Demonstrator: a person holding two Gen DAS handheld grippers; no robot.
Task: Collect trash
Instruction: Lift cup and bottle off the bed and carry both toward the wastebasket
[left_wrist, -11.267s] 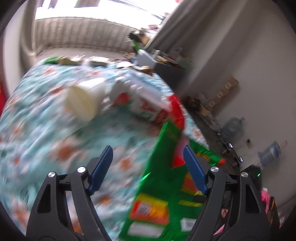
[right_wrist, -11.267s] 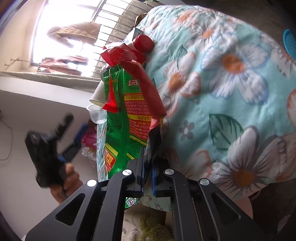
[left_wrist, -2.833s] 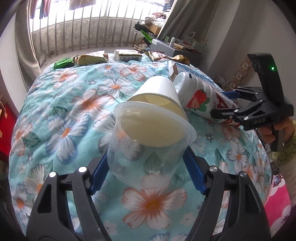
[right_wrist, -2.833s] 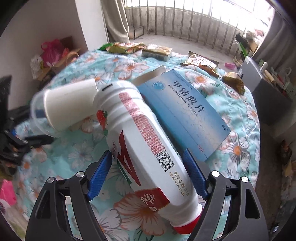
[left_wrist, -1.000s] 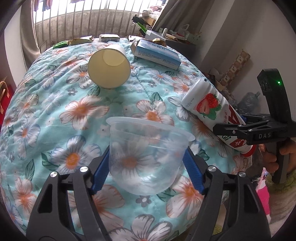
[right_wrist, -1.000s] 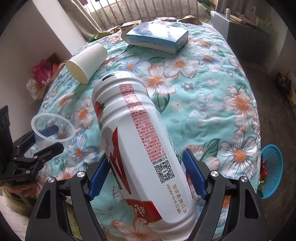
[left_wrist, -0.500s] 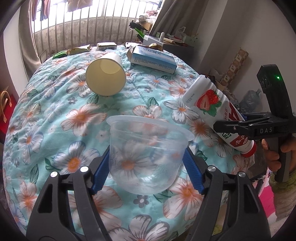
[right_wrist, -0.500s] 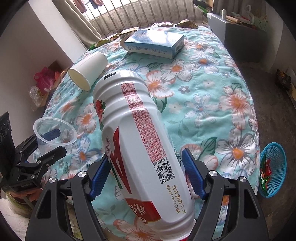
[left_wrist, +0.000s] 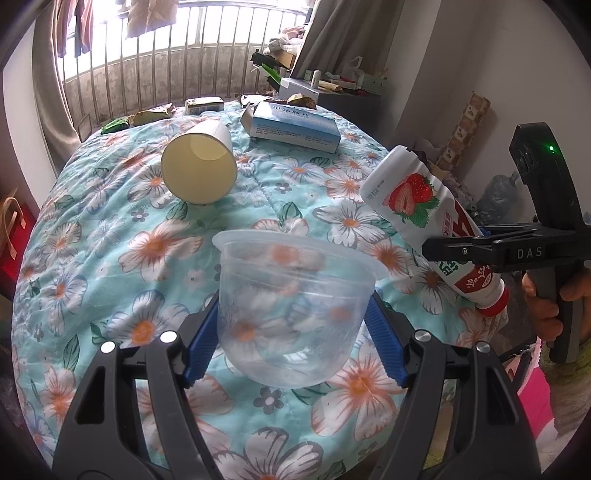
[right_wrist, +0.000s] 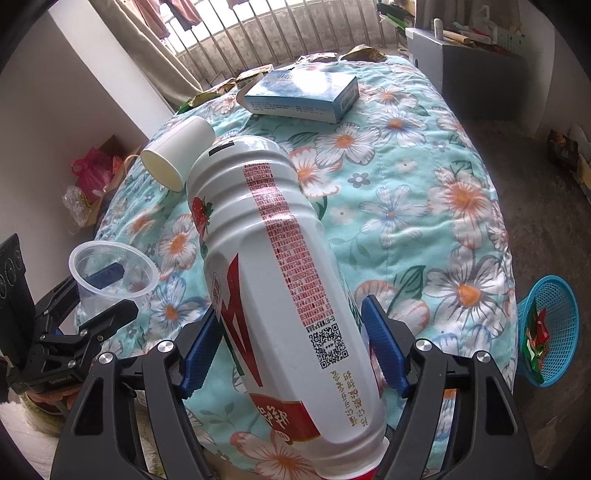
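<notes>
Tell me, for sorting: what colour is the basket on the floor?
Blue mesh basket, clearest in the right wrist view.

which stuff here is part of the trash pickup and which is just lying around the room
Part of the job:
- clear plastic cup, in the left hand-held gripper
- strawberry drink bottle, in the right hand-held gripper
- paper cup, lying on the quilt
- blue box
- snack wrappers at the far edge
- blue basket on the floor

Just lying about:
- floral quilt
- pink bag
- grey cabinet
</notes>
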